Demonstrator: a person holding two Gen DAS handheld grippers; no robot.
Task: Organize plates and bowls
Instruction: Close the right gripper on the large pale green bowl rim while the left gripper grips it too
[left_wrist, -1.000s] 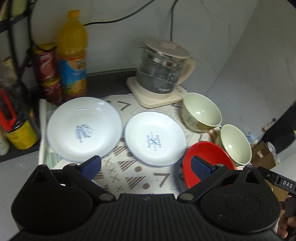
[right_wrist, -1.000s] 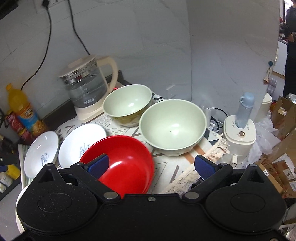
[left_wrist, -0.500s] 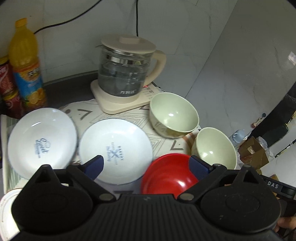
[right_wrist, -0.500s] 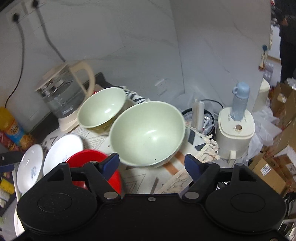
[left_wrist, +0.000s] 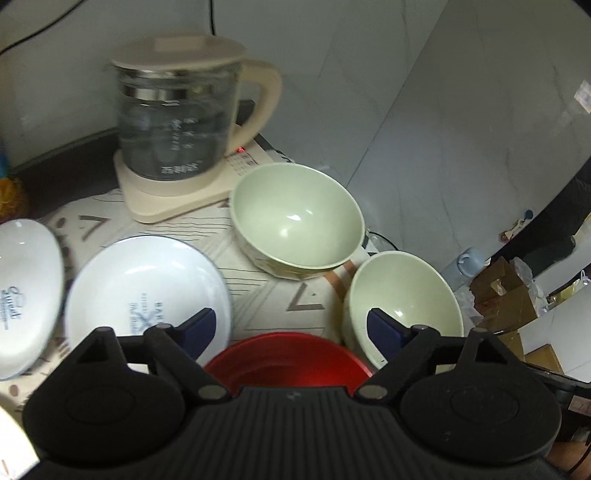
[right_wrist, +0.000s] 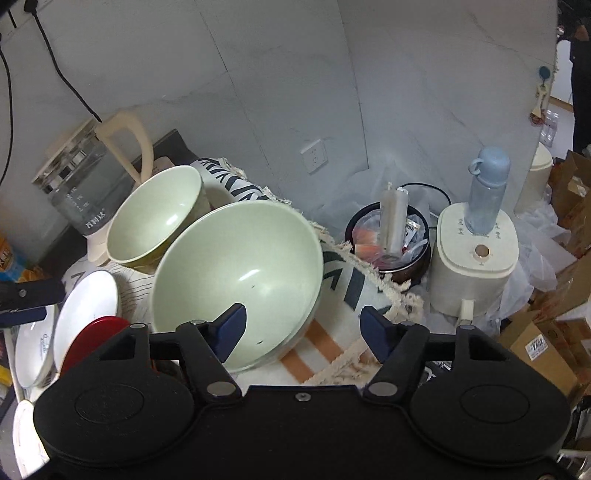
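Two pale green bowls sit on the patterned cloth: a far one (left_wrist: 297, 218) (right_wrist: 155, 218) by the kettle and a near one (left_wrist: 400, 299) (right_wrist: 240, 275). A red bowl (left_wrist: 288, 356) (right_wrist: 90, 341) lies under my left gripper (left_wrist: 291, 326), which is open and empty above it. Two white plates (left_wrist: 144, 291) (left_wrist: 24, 291) lie to the left. My right gripper (right_wrist: 303, 330) is open, its left fingertip over the near green bowl's rim, the right one past the bowl's edge.
A glass kettle (left_wrist: 177, 122) on a cream base stands at the back. Off the table's right edge are a black pot of packets (right_wrist: 389, 240), a cream appliance with a blue bottle (right_wrist: 476, 251) and cardboard boxes (right_wrist: 543, 343). The tiled wall is close behind.
Both grippers moved right and forward. The left one now hangs over the red bowl instead of the plates. The right one shifted from the red bowl to the near green bowl.
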